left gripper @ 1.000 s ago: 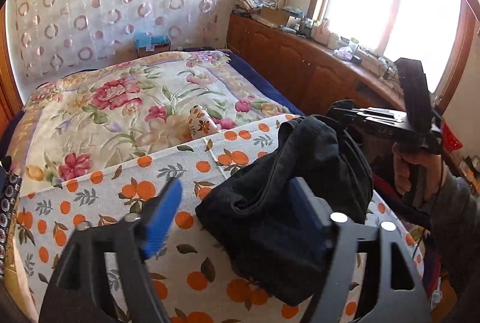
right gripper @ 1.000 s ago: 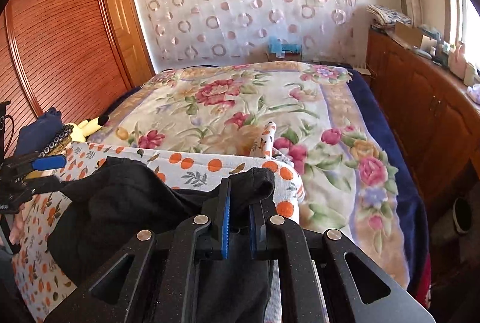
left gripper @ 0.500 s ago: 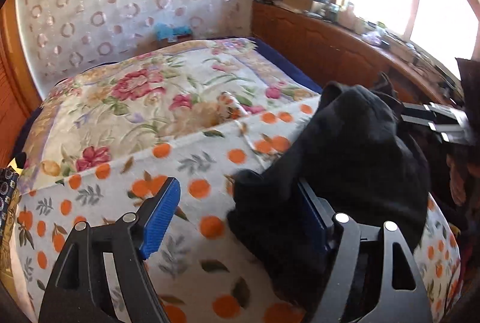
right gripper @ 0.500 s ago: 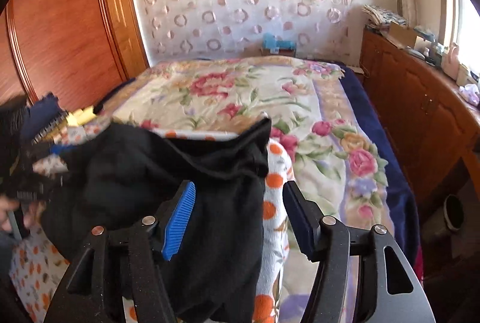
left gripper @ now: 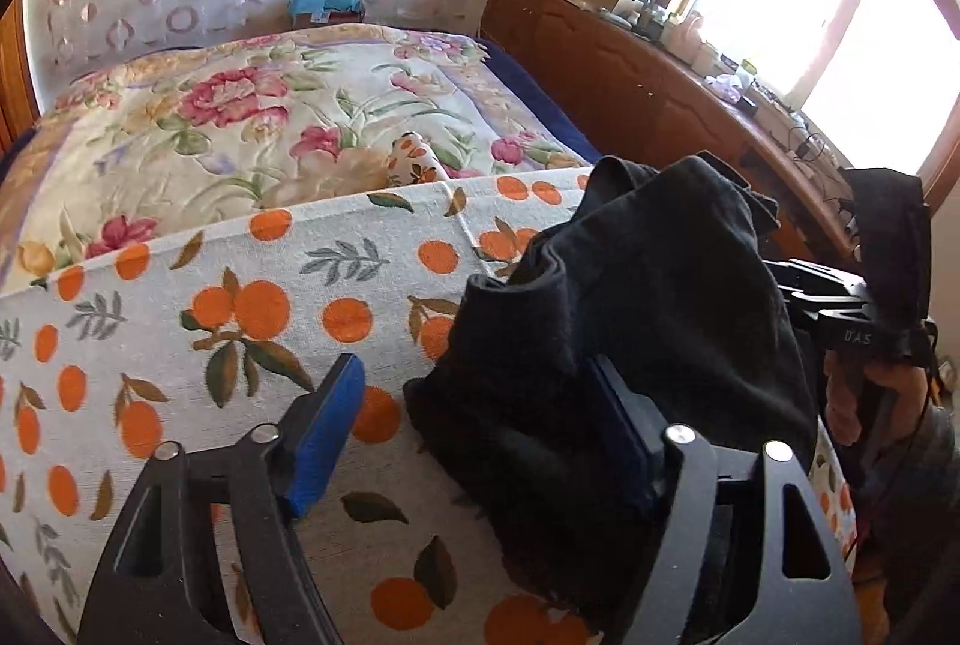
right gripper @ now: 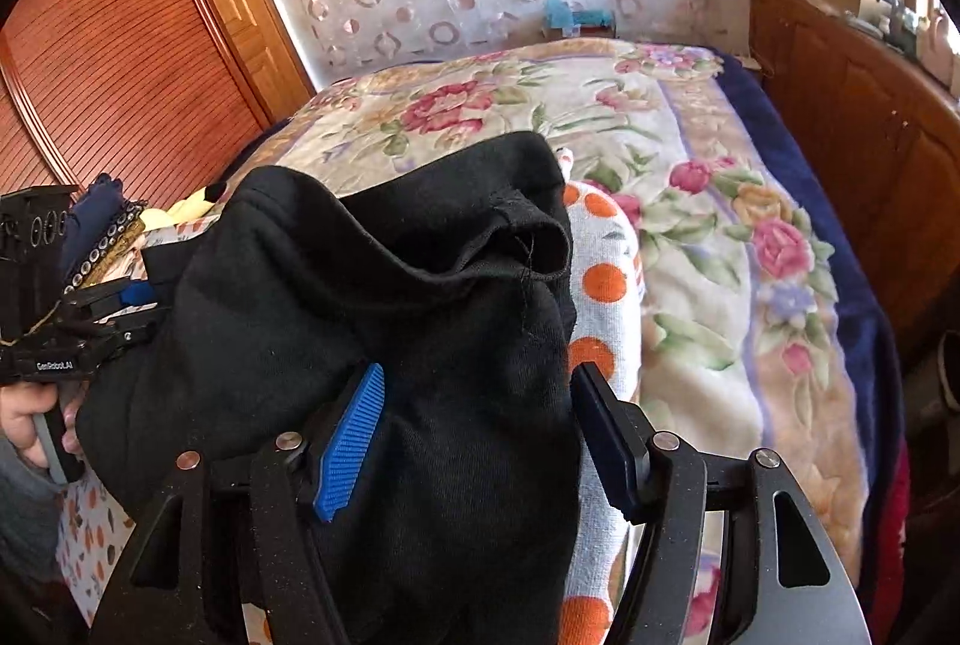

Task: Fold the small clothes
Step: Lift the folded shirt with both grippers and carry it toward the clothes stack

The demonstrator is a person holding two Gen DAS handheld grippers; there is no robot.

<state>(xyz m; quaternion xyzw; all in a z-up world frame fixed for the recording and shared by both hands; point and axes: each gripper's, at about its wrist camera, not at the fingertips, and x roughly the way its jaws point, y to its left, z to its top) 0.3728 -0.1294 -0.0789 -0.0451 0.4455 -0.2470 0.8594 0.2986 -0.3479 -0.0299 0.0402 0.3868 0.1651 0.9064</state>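
A black garment lies bunched on the orange-print cloth spread over the bed. My left gripper points down at the garment's left edge. Its jaws are closing; the fabric lies against the right finger and hides it, while the left blue pad is bare. In the right wrist view the black garment drapes between the fingers of my right gripper. Its jaws are opening and the pads stand apart from the cloth. Each hand-held gripper shows at the edge of the other's view.
A floral quilt covers the bed beyond the orange-print cloth. A wooden cabinet with clutter runs under the window on the right. A wooden wardrobe stands left. More clothes are piled at the bed's left edge.
My right gripper has opened and let go of the black garment, which has slumped into a heap. My left gripper has sunk lower toward the cloth and narrowed a little.
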